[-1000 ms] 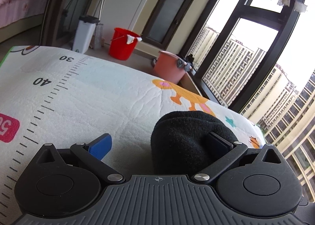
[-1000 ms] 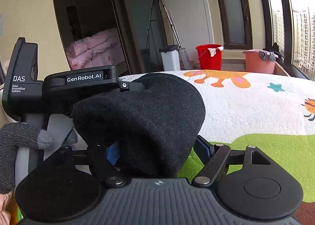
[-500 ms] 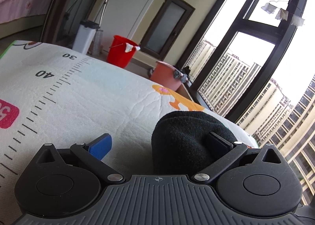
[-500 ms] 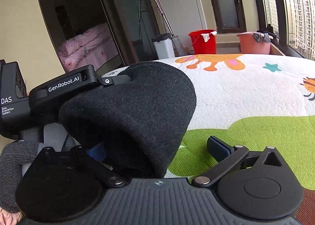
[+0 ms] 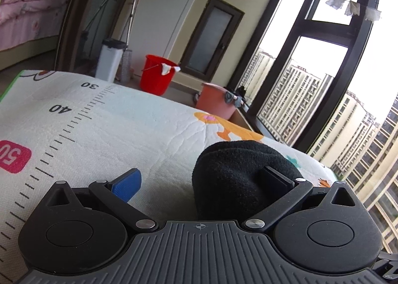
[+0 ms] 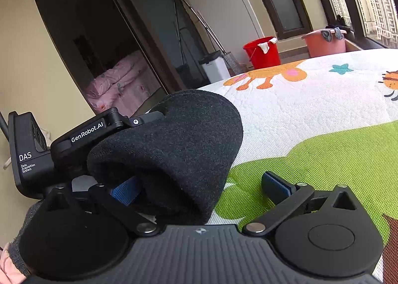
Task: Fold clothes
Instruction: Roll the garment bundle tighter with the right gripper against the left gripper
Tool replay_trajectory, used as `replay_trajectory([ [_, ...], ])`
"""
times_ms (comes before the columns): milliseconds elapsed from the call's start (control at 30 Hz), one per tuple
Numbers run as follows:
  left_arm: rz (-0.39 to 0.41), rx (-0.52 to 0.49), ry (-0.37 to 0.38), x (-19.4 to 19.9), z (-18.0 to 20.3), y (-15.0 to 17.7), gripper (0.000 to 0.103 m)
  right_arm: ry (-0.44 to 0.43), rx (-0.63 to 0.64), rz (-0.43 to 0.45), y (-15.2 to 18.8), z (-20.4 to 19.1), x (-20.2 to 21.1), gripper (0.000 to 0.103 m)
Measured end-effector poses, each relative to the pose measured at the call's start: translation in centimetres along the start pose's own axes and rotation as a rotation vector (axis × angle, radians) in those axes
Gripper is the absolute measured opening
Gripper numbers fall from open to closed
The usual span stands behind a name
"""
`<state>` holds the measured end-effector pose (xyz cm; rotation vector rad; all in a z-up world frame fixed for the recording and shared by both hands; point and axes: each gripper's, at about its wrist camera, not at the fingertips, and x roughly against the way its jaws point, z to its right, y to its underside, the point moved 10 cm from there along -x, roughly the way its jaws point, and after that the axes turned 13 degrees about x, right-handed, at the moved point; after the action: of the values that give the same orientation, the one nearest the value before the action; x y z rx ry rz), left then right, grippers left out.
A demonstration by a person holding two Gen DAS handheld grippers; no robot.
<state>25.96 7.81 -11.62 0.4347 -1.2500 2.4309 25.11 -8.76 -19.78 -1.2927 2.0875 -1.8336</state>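
Between my two grippers on the play mat (image 6: 311,110) lies the black fleece garment (image 6: 174,149), rolled crosswise. My right gripper (image 6: 201,187) and left gripper (image 5: 199,179) both gape wide, each with one finger tucked inside it, gripping nothing.

Daylight pours in through the tall windows (image 5: 321,100), whose sky panes are blown out to white, and it lights the printed mat (image 5: 124,134) evenly with only soft shadows. The doorway to the bedroom (image 6: 99,42) stays dim. Both fisheye views bend straight frames near the edges; focus is sharp throughout, without motion blur.
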Motion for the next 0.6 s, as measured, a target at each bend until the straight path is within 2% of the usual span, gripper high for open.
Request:
replay_trajectory([
  [100, -0.013, 0.043, 0.017, -0.2, -0.5, -0.1, 0.103, -0.003, -0.002, 0.002, 0.0, 0.0, 0.0, 0.103],
  [200, -0.04, 0.134, 0.071, -0.4, -1.5, -0.2, 0.103, -0.008, -0.006, 0.004, 0.1, 0.0, 0.0, 0.103],
  [300, -0.026, 0.159, 0.118, 0.0, -1.7, -0.4, 0.103, -0.014, -0.016, 0.008, 0.0, 0.1, 0.1, 0.103],
  [400, 0.013, 0.124, 0.198, 1.5, -0.6, -0.6, 0.103, -0.026, -0.033, 0.018, 0.0, 0.4, 0.1, 0.103],
  [500, 0.035, 0.061, 0.238, 4.0, 1.0, -0.2, 0.103, -0.047, -0.064, 0.033, 0.0, 0.8, 0.3, 0.103],
  [600, 0.004, -0.033, 0.154, 3.9, 1.4, 1.2, 0.103, -0.063, -0.088, 0.045, 0.0, 1.1, 0.5, 0.103],
])
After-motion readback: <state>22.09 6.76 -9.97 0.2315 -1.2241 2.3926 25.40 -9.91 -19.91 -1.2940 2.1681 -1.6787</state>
